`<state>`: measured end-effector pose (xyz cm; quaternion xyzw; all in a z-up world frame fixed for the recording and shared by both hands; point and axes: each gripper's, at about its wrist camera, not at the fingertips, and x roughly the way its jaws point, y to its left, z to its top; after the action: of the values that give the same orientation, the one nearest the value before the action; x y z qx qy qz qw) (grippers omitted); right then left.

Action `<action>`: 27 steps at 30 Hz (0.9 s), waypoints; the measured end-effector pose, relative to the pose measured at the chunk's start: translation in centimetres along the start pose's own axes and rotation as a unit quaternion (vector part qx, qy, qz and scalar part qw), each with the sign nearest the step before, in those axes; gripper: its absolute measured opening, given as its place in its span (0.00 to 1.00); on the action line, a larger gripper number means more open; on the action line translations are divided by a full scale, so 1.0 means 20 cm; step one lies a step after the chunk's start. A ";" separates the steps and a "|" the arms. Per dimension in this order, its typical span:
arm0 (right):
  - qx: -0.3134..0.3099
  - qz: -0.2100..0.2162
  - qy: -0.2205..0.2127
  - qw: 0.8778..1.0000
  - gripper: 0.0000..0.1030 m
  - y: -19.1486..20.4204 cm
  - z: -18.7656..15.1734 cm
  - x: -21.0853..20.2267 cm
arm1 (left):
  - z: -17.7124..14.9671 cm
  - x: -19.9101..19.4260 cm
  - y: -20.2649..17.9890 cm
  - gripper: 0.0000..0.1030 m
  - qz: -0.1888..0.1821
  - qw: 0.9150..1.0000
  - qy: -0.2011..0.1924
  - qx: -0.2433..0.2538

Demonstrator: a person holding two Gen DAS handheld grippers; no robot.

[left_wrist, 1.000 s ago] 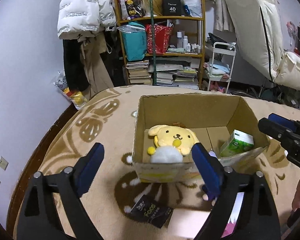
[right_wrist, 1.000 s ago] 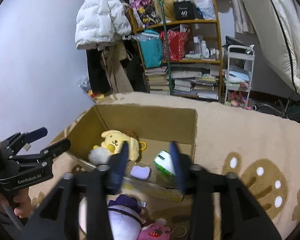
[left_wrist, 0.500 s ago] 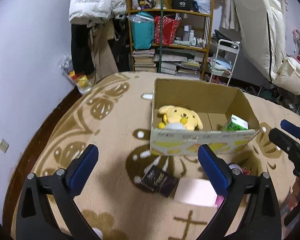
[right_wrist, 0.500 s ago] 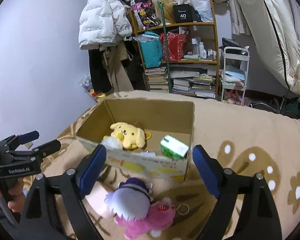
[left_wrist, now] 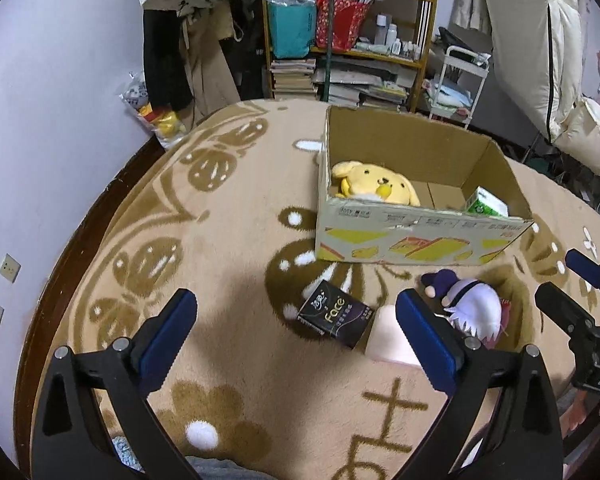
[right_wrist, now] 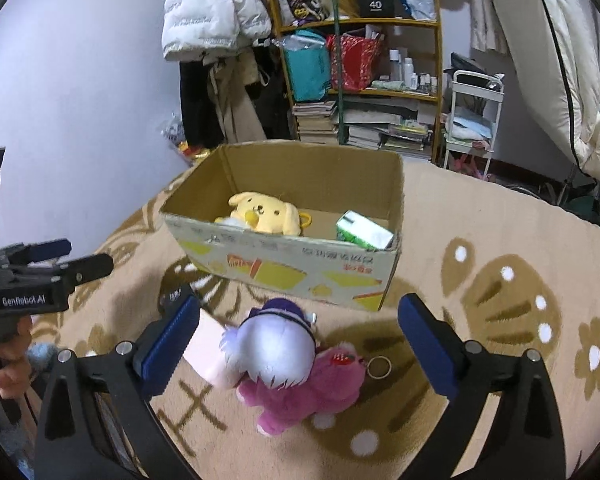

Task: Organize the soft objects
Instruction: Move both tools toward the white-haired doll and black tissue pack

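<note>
Both pairs of blue-padded fingers stand wide apart with nothing between the pads: the left gripper (left_wrist: 296, 336) hangs over the black tissue pack printed "Face" (left_wrist: 335, 318), and the right gripper (right_wrist: 298, 338) frames the plush doll with a white head and purple hat (right_wrist: 272, 346) without touching it. That doll lies against a magenta plush toy with a metal key ring (right_wrist: 312, 390) and beside a pale pink block (right_wrist: 208, 348), all just in front of the open brown cardboard box with yellow printed shapes (right_wrist: 284, 268). Inside the box sit a yellow plush dog (right_wrist: 262, 212) at the left and a green-and-white tissue pack (right_wrist: 362, 234) at the right.

Everything rests on a fleecy tan blanket with brown flower and leaf patterns and white dots (left_wrist: 220, 216), which covers a broad soft surface edged by dark wood at the left. Behind it a plain pale lilac wall (left_wrist: 40, 100) carries two small outlet plates. A white puffer jacket (right_wrist: 212, 8) hangs with dark coats at the corner. Next to them stands a yellow-framed shelf (right_wrist: 360, 24) crammed with a teal bag, a red bag, bottles and stacked books. Further right are a small white trolley (right_wrist: 474, 120) and a cream upholstered mattress leaning upright (left_wrist: 540, 48).
</note>
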<state>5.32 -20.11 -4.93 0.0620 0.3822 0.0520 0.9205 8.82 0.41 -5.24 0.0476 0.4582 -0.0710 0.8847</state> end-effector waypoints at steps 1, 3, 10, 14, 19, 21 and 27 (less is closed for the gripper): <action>-0.001 0.000 0.001 1.000 1.00 0.01 0.00 0.00 | 0.00 0.01 0.00 0.96 0.000 1.000 0.005 0.001; 0.001 -0.008 -0.004 1.000 1.00 0.01 -0.01 0.01 | 0.00 0.04 -0.01 0.96 -0.001 1.000 0.018 0.005; 0.008 -0.006 0.000 1.000 1.00 0.00 -0.02 0.06 | 0.01 0.13 -0.02 0.96 0.001 0.999 0.041 0.007; 0.020 0.000 0.006 1.000 1.00 -0.01 -0.01 0.09 | 0.01 0.17 -0.03 0.96 0.001 0.998 0.054 0.009; 0.031 0.007 0.017 0.999 1.00 -0.03 -0.01 0.14 | 0.00 0.24 -0.05 0.96 0.012 0.997 0.072 0.019; 0.032 0.010 0.022 0.999 1.00 -0.03 -0.01 0.16 | 0.00 0.26 -0.06 0.96 0.015 0.997 0.078 0.022; 0.034 0.011 0.031 0.999 1.00 -0.02 -0.01 0.21 | -0.02 0.34 -0.07 0.96 0.020 0.994 0.103 0.033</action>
<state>8.05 -19.99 -8.09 0.0954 0.4110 0.0513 0.9052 12.19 -1.55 -11.09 0.0930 0.5429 -0.0627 0.8323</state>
